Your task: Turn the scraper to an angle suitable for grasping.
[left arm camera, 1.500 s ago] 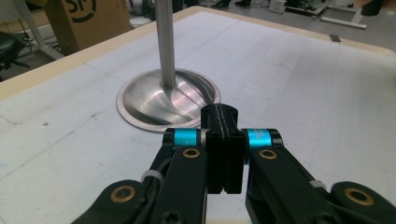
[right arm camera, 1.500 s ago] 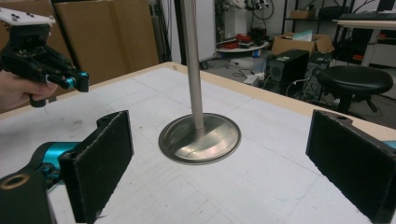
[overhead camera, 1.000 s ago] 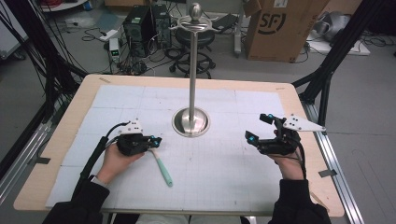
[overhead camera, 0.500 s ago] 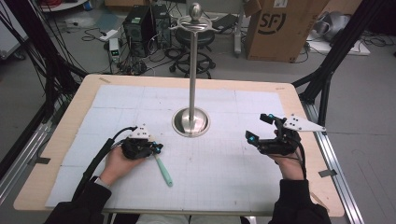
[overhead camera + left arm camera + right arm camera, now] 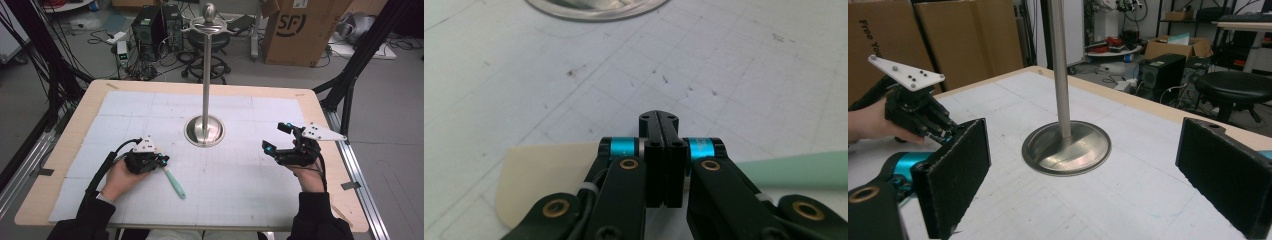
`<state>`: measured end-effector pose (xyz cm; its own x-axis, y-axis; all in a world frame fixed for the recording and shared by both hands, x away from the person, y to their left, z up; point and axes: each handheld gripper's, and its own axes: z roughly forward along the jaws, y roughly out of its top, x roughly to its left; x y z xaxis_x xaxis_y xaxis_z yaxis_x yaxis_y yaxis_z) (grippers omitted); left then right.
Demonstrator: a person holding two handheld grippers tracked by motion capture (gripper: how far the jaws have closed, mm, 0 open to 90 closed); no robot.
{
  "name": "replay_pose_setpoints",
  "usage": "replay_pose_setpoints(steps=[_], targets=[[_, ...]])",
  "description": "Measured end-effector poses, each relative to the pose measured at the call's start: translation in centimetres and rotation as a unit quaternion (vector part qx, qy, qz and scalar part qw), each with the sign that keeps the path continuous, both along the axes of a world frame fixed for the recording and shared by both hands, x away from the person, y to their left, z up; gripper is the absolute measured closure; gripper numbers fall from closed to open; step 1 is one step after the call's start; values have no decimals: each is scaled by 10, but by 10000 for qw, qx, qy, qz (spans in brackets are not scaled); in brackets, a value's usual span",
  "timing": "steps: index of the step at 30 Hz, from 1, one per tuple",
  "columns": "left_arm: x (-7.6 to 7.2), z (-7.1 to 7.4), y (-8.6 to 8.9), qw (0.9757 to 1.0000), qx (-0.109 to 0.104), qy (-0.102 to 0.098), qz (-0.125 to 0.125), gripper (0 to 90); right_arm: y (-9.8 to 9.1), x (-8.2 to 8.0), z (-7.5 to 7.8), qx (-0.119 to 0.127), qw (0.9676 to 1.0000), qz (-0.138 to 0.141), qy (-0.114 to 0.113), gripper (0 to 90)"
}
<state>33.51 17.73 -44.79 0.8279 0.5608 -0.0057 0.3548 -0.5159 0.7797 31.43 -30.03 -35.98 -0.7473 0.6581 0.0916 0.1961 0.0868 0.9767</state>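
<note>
Standing at the middle of the white gridded mat (image 5: 125, 115), the tall polished steel pole stand with its round base (image 5: 204, 131) is your landmark. Your left gripper (image 5: 161, 161) rests nearer you and left of that base, jaws pressed together, right over the pale green-handled spatula with a cream blade (image 5: 174, 182); whether they pinch it, you cannot tell. Your right gripper (image 5: 275, 139) sits right of the base, jaws spread wide.

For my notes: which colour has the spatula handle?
Pale mint green handle, clearest in the high view.
</note>
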Motion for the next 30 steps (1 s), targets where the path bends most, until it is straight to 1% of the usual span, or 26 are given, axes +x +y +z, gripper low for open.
replay_pose_setpoints(steps=[1, 2, 3, 4, 5, 6, 8, 9, 13, 14, 15, 17, 18, 19, 20, 21, 23, 26, 28, 30], targets=[[-3, 1, 1, 10000, 91, -24, 18, 898, 0, 1, 0, 14, 10000, -9, 5, 65], [-7, 3, 1, 9997, 233, -99, 50, 898, 1, 1, -1, 9, 10000, -4, 0, 65], [-7, 3, 1, 9997, 233, -99, 50, 898, 2, 2, -1, -3, 10000, -11, 13, 65], [-13, 3, 1, 9992, 341, -212, 82, 898, 3, 2, -2, -25, 10000, 19, 14, 65], [-16, 2, 3, 9991, 316, -256, 87, 898, 4, 3, -2, -36, 10000, 57, 41, 65], [-16, 2, 3, 9991, 316, -256, 87, 898, 5, 3, -3, -52, 10000, 59, 21, 65], [-20, 2, 8, 9994, 248, -181, 152, 899, 6, 3, -3, -53, 10000, 72, 40, 65], [-25, 2, 10, 9992, 299, -194, 186, 898, 7, 3, -3, -49, 9999, 81, 52, 65], [-33, 2, 14, 9991, 298, -220, 223, 898, 9, 4, -3, -57, 9999, 104, 60, 65], [-35, 2, 15, 9991, 271, -223, 250, 898, 9, 5, -4, -71, 9999, 119, 44, 65], [-36, 1, 17, 9992, 197, -185, 296, 899, 10, 5, -4, -62, 9999, 123, 43, 65], [-36, 3, 19, 9995, 104, -164, 256, 899, 11, 6, -4, -60, 9999, 134, 64, 65], [-39, 7, 21, 9995, -133, -129, 236, 899, 11, 6, -4, -54, 9999, 133, 72, 65], [-39, 7, 21, 9995, -133, -129, 236, 899, 10, 6, -3, -50, 9999, 126, 44, 65], [-41, 9, 23, 9995, -205, -139, 197, 899, 10, 6, -3, -39, 9999, 138, 42, 65], [-44, 9, 24, 9996, -184, -102, 177, 899, 9, 6, -3, -28, 9999, 130, 50, 65], [-49, 7, 26, 9996, -231, 31, 137, 899, 9, 8, -4, -23, 9999, 103, 51, 65], [-59, 5, 26, 9998, -175, 83, 23, 898, 10, 9, -5, -41, 9999, 110, 83, 65], [-64, 5, 26, 9997, -198, 116, -82, 899, 12, 9, -6, -84, 9998, 154, 75, 65], [-70, 3, 24, 9993, -208, 209, -214, 899, 14, 8, -5, -94, 9998, 174, 70, 65]])
